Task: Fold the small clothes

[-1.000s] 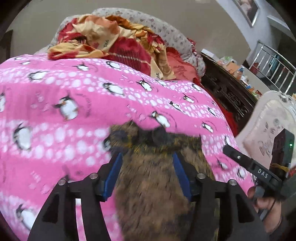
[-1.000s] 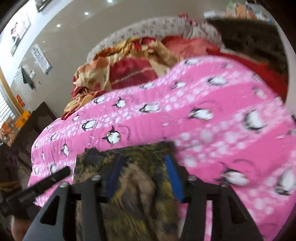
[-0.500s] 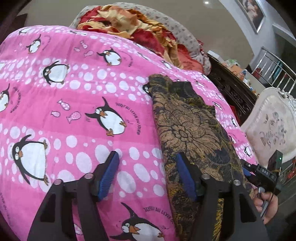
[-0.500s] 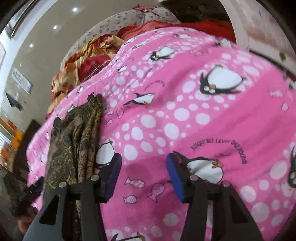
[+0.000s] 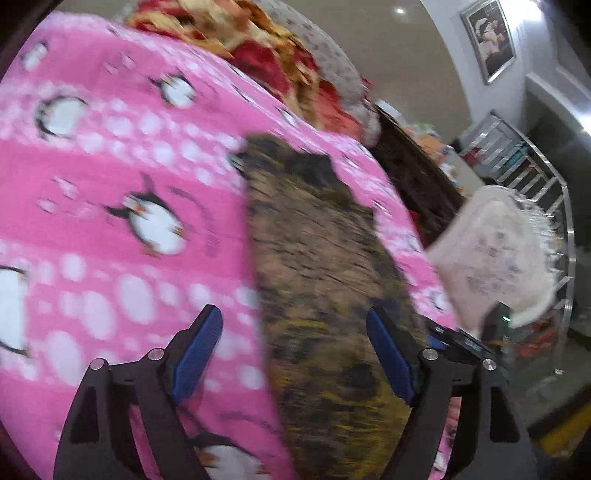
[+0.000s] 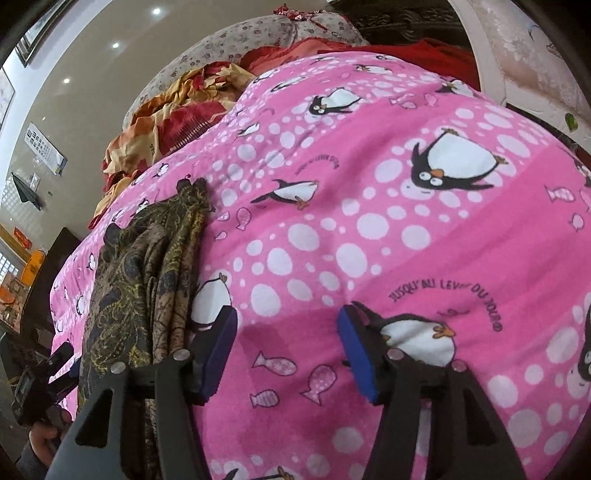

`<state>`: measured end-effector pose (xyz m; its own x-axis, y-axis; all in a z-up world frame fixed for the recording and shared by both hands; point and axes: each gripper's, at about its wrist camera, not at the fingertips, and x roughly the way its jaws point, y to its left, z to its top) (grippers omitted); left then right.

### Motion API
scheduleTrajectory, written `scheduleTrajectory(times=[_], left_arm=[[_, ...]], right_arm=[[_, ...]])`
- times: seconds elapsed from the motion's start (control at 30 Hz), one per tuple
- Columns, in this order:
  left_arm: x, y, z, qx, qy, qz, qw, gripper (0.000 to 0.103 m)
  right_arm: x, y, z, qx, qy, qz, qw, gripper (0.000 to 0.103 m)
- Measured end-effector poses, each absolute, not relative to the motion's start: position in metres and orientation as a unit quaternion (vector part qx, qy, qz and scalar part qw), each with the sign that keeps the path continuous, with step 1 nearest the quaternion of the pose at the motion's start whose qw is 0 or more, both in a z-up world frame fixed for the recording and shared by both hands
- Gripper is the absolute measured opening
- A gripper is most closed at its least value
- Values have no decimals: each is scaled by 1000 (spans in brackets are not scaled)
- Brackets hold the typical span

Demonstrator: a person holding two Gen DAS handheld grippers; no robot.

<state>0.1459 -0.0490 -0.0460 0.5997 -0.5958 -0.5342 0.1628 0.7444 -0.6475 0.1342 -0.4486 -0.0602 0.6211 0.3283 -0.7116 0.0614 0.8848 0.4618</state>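
Note:
A brown and gold floral garment (image 5: 317, 266) lies folded into a long strip on the pink penguin blanket (image 5: 110, 192). My left gripper (image 5: 295, 350) is open, and the garment's near end lies between its blue pads; the view is blurred. In the right wrist view the same garment (image 6: 147, 266) lies at the left, bunched in lengthwise folds. My right gripper (image 6: 288, 350) is open and empty over bare blanket (image 6: 369, 221), just right of the garment. The other gripper (image 6: 40, 384) shows at the lower left.
A heap of red and yellow bedding (image 6: 173, 122) lies at the far end of the bed by a grey patterned pillow (image 6: 258, 33). A white chair back (image 5: 495, 254), dark wooden furniture (image 5: 417, 177) and a metal rail (image 5: 535, 173) stand past the bed's right side.
Both grippers let go of the garment, which now lies on the blanket. My left gripper has swung back over the garment's near end. My right gripper stays beside it, a little closer.

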Motion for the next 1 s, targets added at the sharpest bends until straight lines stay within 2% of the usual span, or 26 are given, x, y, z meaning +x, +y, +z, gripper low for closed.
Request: scheduleTrajectory(times=[0.13,0.2,0.33,0.47,0.6,0.67,0.73,0.8,0.9,1.0], left_arm=[[154,-63,-43,-267,401,-259,837,61],[161,-65,-47,-275,406,-257,833,61],[166,-74,-44,-275,411,-261,829,62],[168,-74,-44,-283,409,-269,824,62],[171,-65,-51,-283,407,-254,831,52],[169,-67,-52,-274,401,-252,837,52],[169,-71,-52,-262,400,-246,843,52],[172,-73,-53,-258,400,-241,846,52],[173,-77,-51,-256,403,-229,848,52],[174,-79,-50,-258,410,-222,846,51]], right_arm=[[135,-449,-38,240,387,131,880,62],[143,-443,-31,243,378,169,877,71],[168,-423,-44,278,427,269,817,72],[177,-385,-55,221,464,339,788,74],[203,-373,-60,218,464,346,786,74],[209,-367,-60,207,456,358,788,68],[213,-363,-63,205,456,368,784,53],[217,-366,-66,218,454,366,783,45],[219,-366,-70,222,462,355,782,43],[218,-363,-70,215,469,352,781,47]])
